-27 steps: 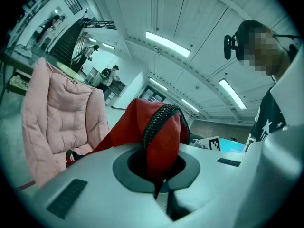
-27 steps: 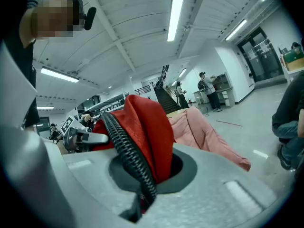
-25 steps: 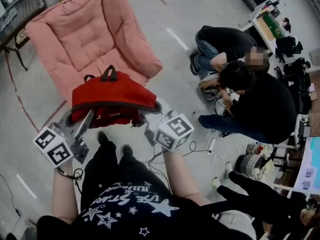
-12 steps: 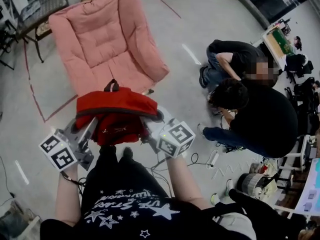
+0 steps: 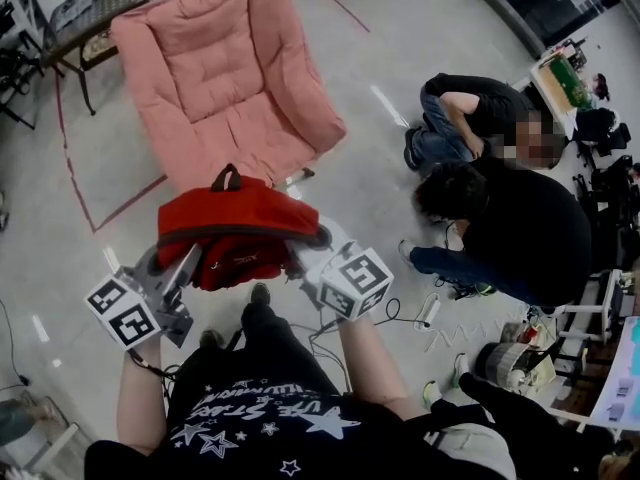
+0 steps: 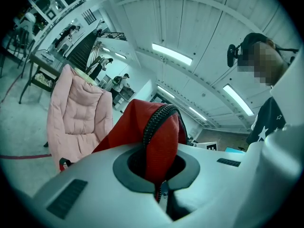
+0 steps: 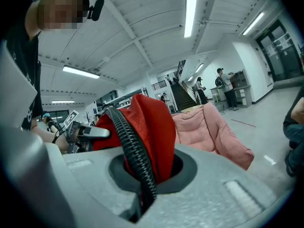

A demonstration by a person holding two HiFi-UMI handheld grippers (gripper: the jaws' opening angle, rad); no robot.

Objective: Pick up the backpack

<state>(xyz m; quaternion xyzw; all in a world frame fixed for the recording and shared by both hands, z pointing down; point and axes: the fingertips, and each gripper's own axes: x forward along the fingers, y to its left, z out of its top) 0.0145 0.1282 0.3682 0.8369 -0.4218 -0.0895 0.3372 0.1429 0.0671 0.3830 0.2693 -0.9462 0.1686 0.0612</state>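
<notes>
Red backpack (image 5: pixel 235 223): airborne before the pink armchair (image 5: pixel 225 78), your left hand-held gripper (image 5: pixel 187 258) and right hand-held gripper (image 5: pixel 304 251) each clamped on its zippered edge. Risk: fabric slipping free under the bag's weight.

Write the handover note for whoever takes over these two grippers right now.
Left gripper: shut on the red fabric backpack, pinching its zipped edge.
Right gripper: shut on the backpack's opposite side, also at the zip.
Backpack: hangs between both grippers above the floor, clear of the pink padded armchair.
Done: the pick-up.
Left: probably just keep both grips closed and the bag level.
</notes>
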